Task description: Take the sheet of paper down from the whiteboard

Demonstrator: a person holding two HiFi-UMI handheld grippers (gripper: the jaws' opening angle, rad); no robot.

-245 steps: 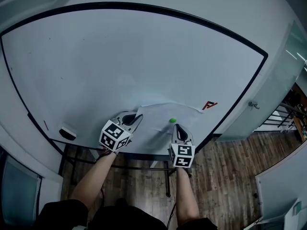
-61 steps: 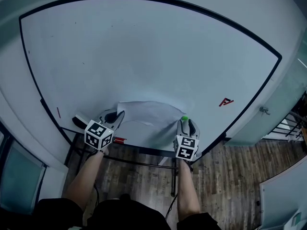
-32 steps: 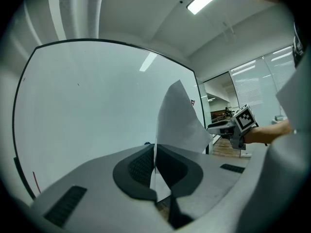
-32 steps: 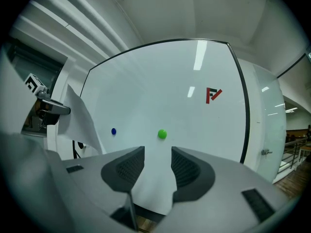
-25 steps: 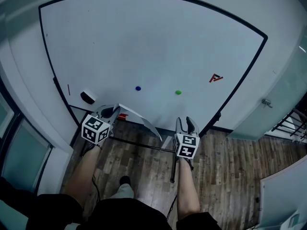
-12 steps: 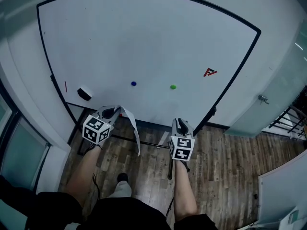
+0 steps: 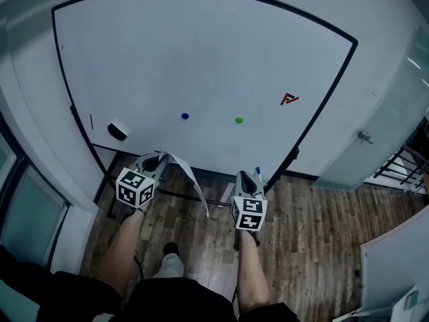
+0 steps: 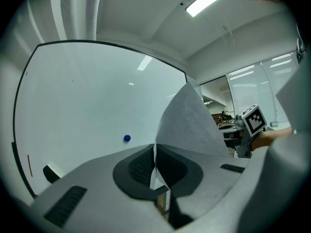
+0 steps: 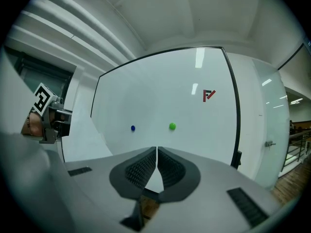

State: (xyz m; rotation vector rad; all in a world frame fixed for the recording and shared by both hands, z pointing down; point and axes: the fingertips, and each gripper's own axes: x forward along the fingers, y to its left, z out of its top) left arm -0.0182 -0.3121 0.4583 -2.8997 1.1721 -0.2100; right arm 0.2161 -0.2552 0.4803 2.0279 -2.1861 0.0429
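Since half a second ago the sheet of paper (image 7: 194, 183) has swung lower, and both grippers have drawn back from the whiteboard (image 7: 201, 59). Head view: the sheet hangs from the left gripper (image 7: 158, 157), clear of the board, where a blue magnet (image 7: 185, 116) and a green magnet (image 7: 239, 120) sit. Left gripper view: the jaws are closed on the sheet's edge. Right gripper view: the right gripper (image 9: 156, 153) is closing its jaws, with nothing between them.

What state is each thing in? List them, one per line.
left tool: shut on the sheet of paper.
sheet of paper: off the whiteboard, hanging down.
right tool: closing, nothing between its jaws.
blue magnet: stuck on the whiteboard.
green magnet: stuck on the whiteboard.
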